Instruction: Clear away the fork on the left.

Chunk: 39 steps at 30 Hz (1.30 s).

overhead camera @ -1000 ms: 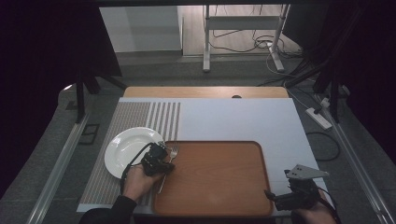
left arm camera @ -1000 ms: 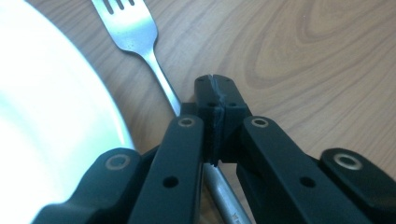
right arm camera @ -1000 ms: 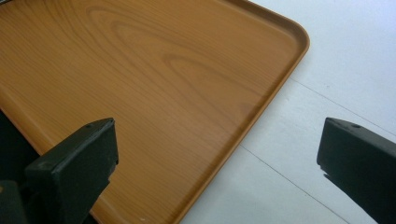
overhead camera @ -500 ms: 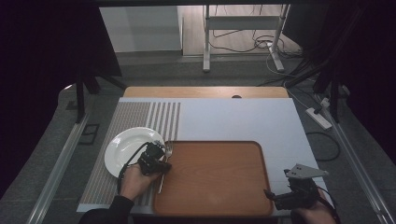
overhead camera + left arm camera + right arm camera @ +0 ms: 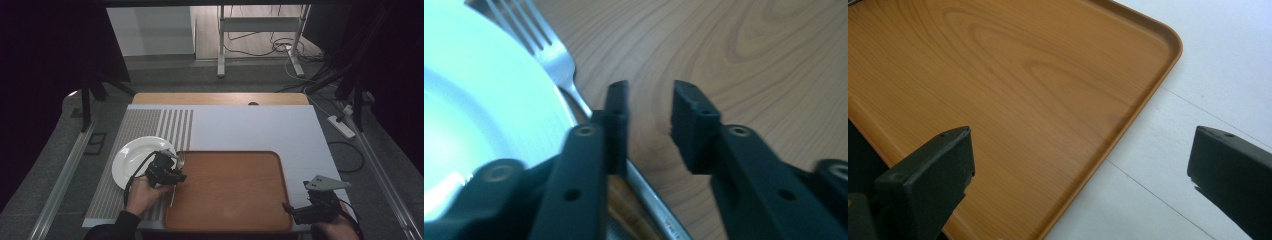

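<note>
1. At the near left of the table, the left gripper (image 5: 169, 170) sits over the seam where the round white ceramic plate (image 5: 131, 159) meets the rounded-corner brown wooden tray (image 5: 235, 195)
2. Its jaws have just been opening — they stand a little apart with nothing between them, bare tray wood showing in the gap
3. The silver metal fork (image 5: 555, 60) lies along the tray's left edge, touching the plate's rim, just beside the left gripper's left jaw and not pinched
4. The right gripper (image 5: 300, 212) hovers at the tray's near right corner, jaws spread wide and empty
5. The tray's middle lies bare — open room, as does the white mat (image 5: 250, 127) behind it
</note>
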{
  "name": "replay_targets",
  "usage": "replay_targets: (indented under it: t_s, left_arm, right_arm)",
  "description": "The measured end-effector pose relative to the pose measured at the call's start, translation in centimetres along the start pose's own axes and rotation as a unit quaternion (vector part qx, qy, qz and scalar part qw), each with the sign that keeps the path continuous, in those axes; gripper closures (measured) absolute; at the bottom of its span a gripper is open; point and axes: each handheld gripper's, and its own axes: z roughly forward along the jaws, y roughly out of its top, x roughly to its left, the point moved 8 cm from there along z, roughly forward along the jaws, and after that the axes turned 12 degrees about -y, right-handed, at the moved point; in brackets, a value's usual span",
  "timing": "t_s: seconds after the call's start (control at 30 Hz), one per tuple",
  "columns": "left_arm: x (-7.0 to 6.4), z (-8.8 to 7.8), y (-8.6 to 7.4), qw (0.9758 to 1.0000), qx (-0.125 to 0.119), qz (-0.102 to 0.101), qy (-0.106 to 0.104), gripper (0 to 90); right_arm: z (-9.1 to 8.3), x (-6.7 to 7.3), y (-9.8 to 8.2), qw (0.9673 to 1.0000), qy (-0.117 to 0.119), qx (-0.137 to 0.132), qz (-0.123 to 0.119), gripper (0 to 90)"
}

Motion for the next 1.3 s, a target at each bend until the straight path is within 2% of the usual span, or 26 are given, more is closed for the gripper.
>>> replay_targets:
  t_s: [0.17, 0.43, 0.6, 0.8, 1.1, 1.3]
  left_arm:
    - [-0.4, -0.4, 0.3, 0.9997, -0.013, 0.018, 0.005, 49.5]
    - [-0.3, -1.1, 0.4, 0.9989, -0.037, 0.024, 0.015, 26.2]
    - [-0.4, -1.6, 0.2, 0.9987, -0.044, 0.025, 0.009, 18.7]
    - [-0.4, -2.2, 0.0, 0.9978, -0.058, 0.029, 0.013, 6.9]
    - [-0.3, -3.0, -0.4, 0.996, -0.083, 0.031, 0.01, 0.0]
    - [-0.2, -4.1, -0.7, 0.9926, -0.116, 0.035, 0.009, 0.0]
  right_arm:
    - [0.0, 0.0, 0.0, 1.0, 0.0, 0.0, 0.0, 0.0]
    - [0.0, 0.0, 0.0, 1.0, 0.0, 0.001, 0.0, 0.0]
    - [0.0, 0.0, 0.0, 1.0, 0.0, 0.001, 0.0, 0.0]
    - [0.0, 0.0, 0.0, 1.0, 0.0, 0.002, 0.0, 0.0]
    - [0.0, 0.0, 0.0, 1.0, 0.0, 0.001, 0.003, 0.0]
    - [0.0, -0.1, 0.0, 1.0, -0.001, 0.001, 0.004, 0.0]
